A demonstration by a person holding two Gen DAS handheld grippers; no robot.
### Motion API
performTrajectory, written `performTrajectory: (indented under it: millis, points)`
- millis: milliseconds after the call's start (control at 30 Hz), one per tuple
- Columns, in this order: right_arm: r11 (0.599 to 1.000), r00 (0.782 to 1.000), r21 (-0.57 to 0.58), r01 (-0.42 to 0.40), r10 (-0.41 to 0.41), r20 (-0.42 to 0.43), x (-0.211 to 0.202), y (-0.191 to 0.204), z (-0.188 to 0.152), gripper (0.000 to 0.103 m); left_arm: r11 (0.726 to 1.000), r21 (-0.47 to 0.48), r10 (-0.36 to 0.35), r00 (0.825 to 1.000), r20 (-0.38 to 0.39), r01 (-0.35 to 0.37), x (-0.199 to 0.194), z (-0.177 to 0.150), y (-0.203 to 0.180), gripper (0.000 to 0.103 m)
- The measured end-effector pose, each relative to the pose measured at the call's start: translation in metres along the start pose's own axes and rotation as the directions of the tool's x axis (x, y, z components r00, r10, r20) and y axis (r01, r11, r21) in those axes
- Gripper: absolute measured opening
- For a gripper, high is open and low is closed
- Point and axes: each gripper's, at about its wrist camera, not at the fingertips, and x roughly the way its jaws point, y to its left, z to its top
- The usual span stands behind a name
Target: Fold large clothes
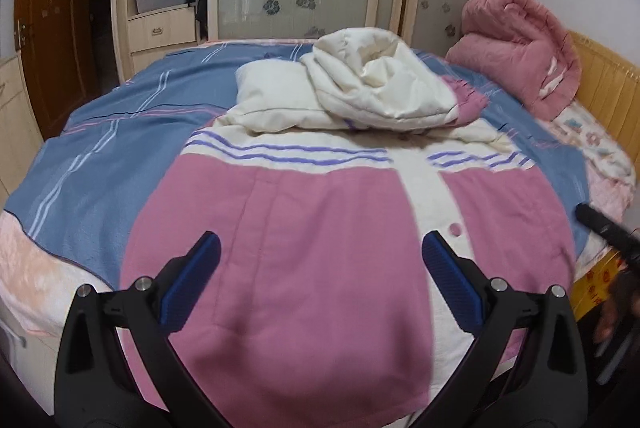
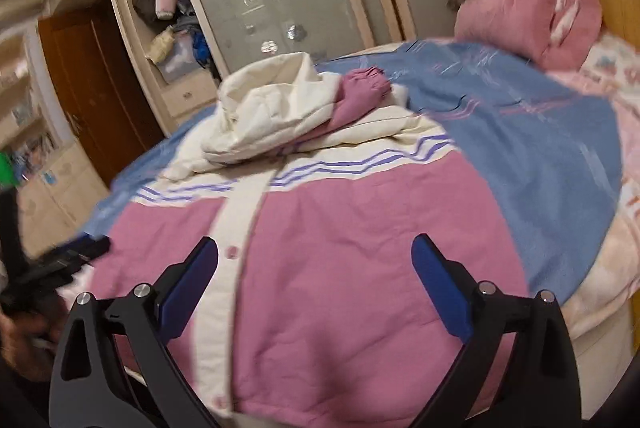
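A pink and cream padded jacket [image 1: 304, 228] lies front-up on the bed [image 1: 80, 156], spread over a blue striped blanket [image 1: 100, 148]. Its hood [image 1: 376, 84] and sleeves are already bunched over the chest at the far end, and the white button strip [image 2: 224, 260] runs down the middle toward the near hem.

The next step looks like a fold of the body, either bringing the hem up toward the hood or doubling it lengthwise. To do that well, each hand should take one bottom corner, pinching through both layers of padding so the back comes along with the front. The two corners should be lifted together and kept level, so the button strip stays straight and the bunched sleeves are not dragged loose. The thick filling will spring back, so press the crease flat before letting go.

The left gripper [image 1: 320, 268] hangs over the left pink panel, tilted down toward the bed, jaws spread wide with nothing between them. The right gripper [image 2: 316, 268] hovers over the right panel near the button strip, rolled a little to one side, jaws likewise released and empty. Each shows at the edge of the other's view, close alongside.
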Motion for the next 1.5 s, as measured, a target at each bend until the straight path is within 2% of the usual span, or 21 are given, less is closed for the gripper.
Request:
performTrajectory:
  millis: [67,133,200,267,367,533,1500]
  points:
    - [1.0,1.0,0.001,0.011,-0.011,-0.001,0.007,-0.001,-0.002,0.098,1.0,0.015,0.024,1.0,0.011,-0.024,0.001,-0.002,-0.005,0.101]
    - [1.0,1.0,0.003,0.014,-0.014,-0.007,0.01,0.0,-0.001,0.098,1.0,0.016,0.006,1.0,0.028,-0.007,0.0,-0.003,-0.007,0.101]
    - [1.0,1.0,-0.005,0.003,-0.003,0.018,0.01,0.003,0.0,0.098,0.999,0.03,0.024,0.998,0.051,-0.025,0.002,-0.006,-0.009,0.101]
    - [1.0,1.0,-0.024,0.005,-0.004,0.029,0.01,0.005,-0.001,0.098,0.997,0.057,0.048,0.999,0.019,-0.049,0.01,-0.007,-0.012,0.101]
    - [0.999,1.0,-0.033,0.003,-0.003,0.021,0.013,0.007,-0.001,0.098,0.997,0.052,0.053,0.998,0.022,-0.054,0.014,-0.008,-0.008,0.101]
    - [0.999,1.0,-0.045,0.002,-0.001,0.029,0.013,0.011,-0.002,0.098,0.998,0.024,0.051,0.999,0.019,-0.052,0.014,-0.008,-0.002,0.101]
    - [0.998,1.0,-0.066,0.004,-0.004,0.01,0.023,0.018,-0.004,0.098,0.999,0.03,0.035,0.999,0.026,-0.036,0.015,-0.007,-0.007,0.101]
